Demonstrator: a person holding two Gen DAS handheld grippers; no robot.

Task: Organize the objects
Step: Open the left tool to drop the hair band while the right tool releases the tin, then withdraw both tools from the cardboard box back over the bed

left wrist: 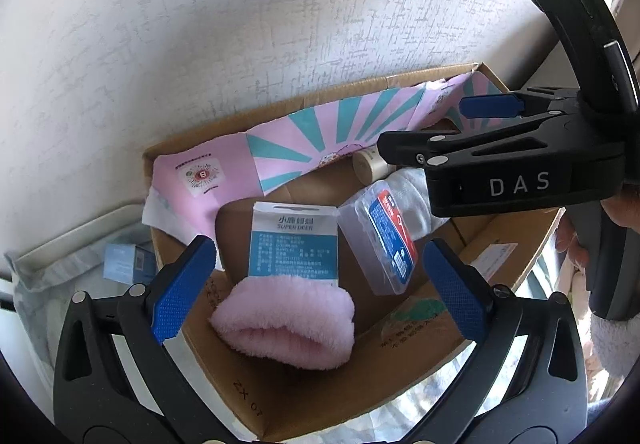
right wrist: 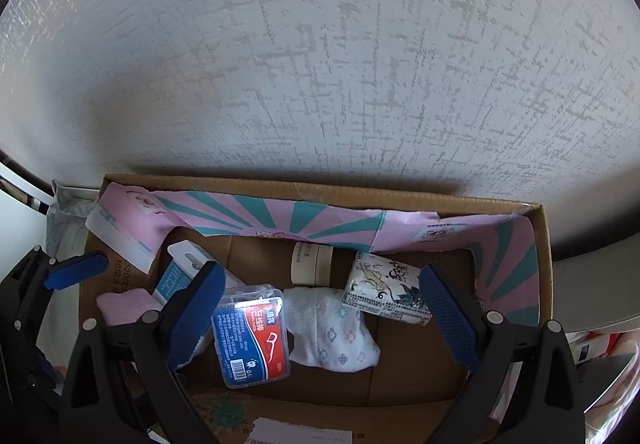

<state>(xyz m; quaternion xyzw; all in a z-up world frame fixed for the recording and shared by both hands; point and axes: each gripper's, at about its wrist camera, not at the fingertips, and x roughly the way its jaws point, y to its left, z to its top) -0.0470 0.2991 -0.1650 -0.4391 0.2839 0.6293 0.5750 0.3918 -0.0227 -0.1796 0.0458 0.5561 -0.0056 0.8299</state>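
Left wrist view, "SUPER DEER" packet (left wrist: 294,240) in cardboard box (left wrist: 256,404), "DAS" right gripper (right wrist: 324,318) and left gripper (left wrist: 316,292) both spread apart

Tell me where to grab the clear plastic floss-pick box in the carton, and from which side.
Grip the floss-pick box across its two long side walls, coming from above. It lies label-up on the carton floor, so only those edges offer flat, opposing faces. The right hand-held gripper is open above it, probably best placed.
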